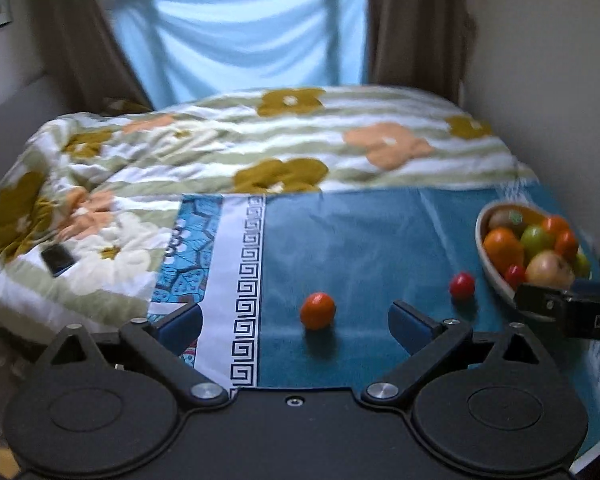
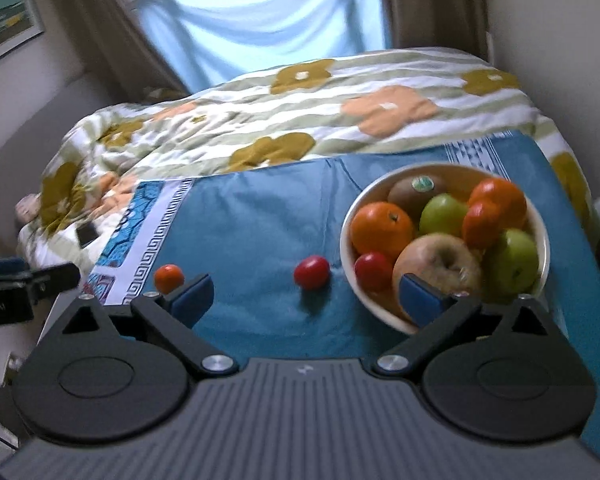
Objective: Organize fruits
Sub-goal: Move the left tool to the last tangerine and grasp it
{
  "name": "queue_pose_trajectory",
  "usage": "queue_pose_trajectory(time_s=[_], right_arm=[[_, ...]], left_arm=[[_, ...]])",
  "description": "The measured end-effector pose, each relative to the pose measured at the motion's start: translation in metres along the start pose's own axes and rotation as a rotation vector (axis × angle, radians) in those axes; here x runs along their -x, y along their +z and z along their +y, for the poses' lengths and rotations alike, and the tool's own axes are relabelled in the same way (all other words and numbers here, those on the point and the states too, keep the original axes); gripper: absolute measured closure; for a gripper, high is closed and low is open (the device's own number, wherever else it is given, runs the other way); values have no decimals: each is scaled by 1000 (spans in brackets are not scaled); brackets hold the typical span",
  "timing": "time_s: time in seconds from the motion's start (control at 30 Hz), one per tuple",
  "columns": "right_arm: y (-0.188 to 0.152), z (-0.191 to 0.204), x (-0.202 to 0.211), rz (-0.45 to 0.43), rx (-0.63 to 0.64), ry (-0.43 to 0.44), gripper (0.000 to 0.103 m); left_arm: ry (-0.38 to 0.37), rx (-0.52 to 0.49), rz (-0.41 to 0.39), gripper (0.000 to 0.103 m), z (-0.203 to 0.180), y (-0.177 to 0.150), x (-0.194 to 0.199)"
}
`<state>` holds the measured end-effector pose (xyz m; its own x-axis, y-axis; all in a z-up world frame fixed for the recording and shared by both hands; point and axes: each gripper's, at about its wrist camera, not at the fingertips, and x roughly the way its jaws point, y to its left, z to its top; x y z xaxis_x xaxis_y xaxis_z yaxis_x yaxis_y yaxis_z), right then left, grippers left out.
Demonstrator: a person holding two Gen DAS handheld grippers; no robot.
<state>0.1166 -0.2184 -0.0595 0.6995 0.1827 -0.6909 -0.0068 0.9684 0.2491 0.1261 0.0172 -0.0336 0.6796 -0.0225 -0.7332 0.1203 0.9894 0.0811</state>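
A small orange fruit (image 1: 318, 311) lies loose on the blue cloth (image 1: 372, 240), just ahead of my left gripper (image 1: 296, 322), whose jaws stand wide open around nothing. A small red fruit (image 1: 462, 285) lies to its right, near a cream bowl (image 1: 480, 232). In the right wrist view the bowl (image 2: 348, 236) is piled with oranges, green apples, a kiwi, a pale apple and a small red fruit. The loose red fruit (image 2: 311, 272) sits just beyond my open, empty right gripper (image 2: 306, 296), and the orange fruit (image 2: 169, 278) lies by its left finger.
The cloth covers the near part of a bed with a flowered duvet (image 1: 260, 140). A dark phone (image 1: 58, 260) lies on the duvet at the left. Curtains and a window stand behind the bed. A wall runs close along the right side.
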Motion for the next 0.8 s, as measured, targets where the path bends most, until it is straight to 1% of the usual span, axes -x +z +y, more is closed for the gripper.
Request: queue_pose_trajectory(time_s=[0.13, 0.2, 0.3, 0.33, 0.4, 0.43, 0.47, 0.53, 0.6, 0.67, 0.73, 0.8], right_arm=[[-12, 11, -15, 19, -22, -106, 0], [-16, 15, -22, 30, -39, -152, 0], [-22, 17, -33, 50, -94, -184, 0], [-24, 17, -38, 65, -115, -186, 0], [-27, 19, -45, 78, -146, -198, 0], [-29, 21, -48, 81, -161, -200, 0], [-30, 22, -51, 83, -172, -197, 0], [-32, 25, -58, 92, -192, -201, 0], [-34, 28, -64, 97, -202, -214, 0], [-35, 32, -72, 98, -208, -228, 0], [-36, 34, -77, 90, -214, -242, 0], [-35, 36, -82, 86, -215, -253, 0]], left_arm=[[-55, -84, 39, 2, 9, 0, -29], [-97, -119, 56, 3, 12, 0, -42], [-145, -175, 76, 6, 13, 0, -62], [-157, -191, 80, 10, 13, 0, -67], [-183, -223, 99, 14, 11, 0, -80], [-196, -238, 107, 18, 11, 0, -87], [-208, -252, 115, 24, 10, -1, -93], [-230, -277, 129, 33, 10, -1, -104], [-245, -294, 142, 36, 9, -2, -114], [-261, -307, 152, 44, 9, -3, -122], [-275, -316, 155, 48, 10, -3, -126], [-299, -321, 159, 51, 10, -4, -129]])
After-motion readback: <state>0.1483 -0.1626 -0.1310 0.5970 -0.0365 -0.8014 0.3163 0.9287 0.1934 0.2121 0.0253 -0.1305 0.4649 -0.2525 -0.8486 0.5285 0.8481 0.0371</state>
